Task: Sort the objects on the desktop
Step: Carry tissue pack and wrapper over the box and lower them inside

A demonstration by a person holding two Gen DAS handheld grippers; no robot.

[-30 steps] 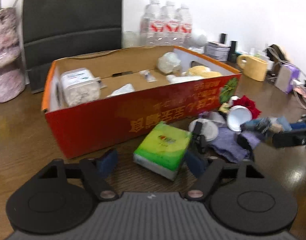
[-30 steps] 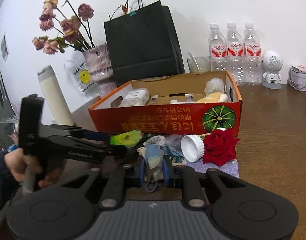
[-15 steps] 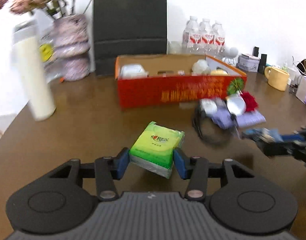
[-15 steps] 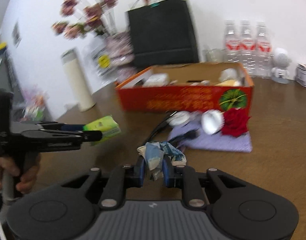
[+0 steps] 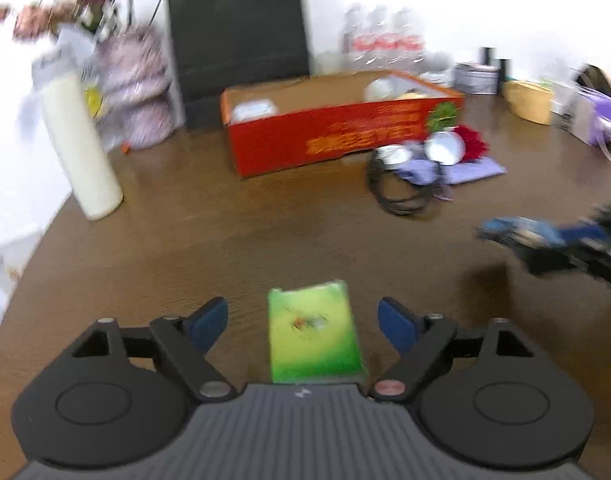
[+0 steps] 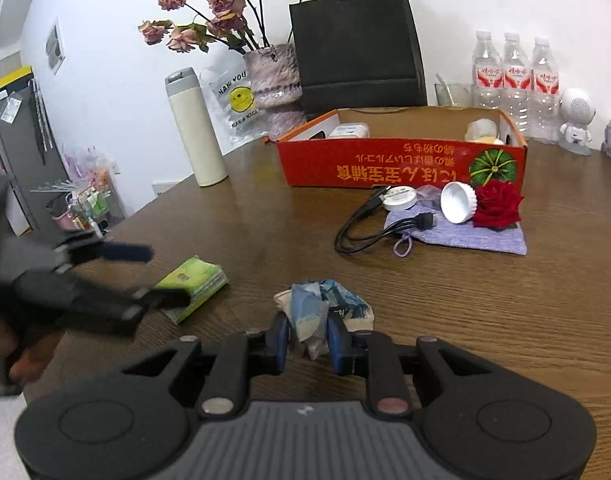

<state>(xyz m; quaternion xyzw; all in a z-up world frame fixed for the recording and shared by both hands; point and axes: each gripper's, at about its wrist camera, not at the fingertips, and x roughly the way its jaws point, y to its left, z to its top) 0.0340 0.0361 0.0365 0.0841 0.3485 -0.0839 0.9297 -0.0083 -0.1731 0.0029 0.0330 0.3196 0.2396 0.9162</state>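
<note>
A green tissue pack point(image 5: 315, 334) lies on the brown table between the spread fingers of my left gripper point(image 5: 303, 322), which is open and not touching it. The pack also shows in the right wrist view point(image 6: 193, 280), with the left gripper point(image 6: 145, 276) blurred around it. My right gripper point(image 6: 307, 338) is shut on a crumpled blue and white cloth point(image 6: 321, 304), held low over the table. The right gripper point(image 5: 501, 234) appears blurred at the right of the left wrist view. A red cardboard box point(image 6: 401, 160) holding several items stands further back.
Before the box lie a black cable point(image 6: 365, 228), a white round case point(image 6: 401, 198), a white cap point(image 6: 459, 202), a red rose point(image 6: 499, 204) and a purple pouch point(image 6: 465, 234). A white flask point(image 6: 195, 128), vase of dried flowers point(image 6: 273, 80), black bag point(image 6: 357, 44) and water bottles point(image 6: 515, 80) stand behind.
My left gripper carried the tissue pack away from the box toward the near table edge, then opened and let it go onto the table. My right gripper pulled back with the cloth.
</note>
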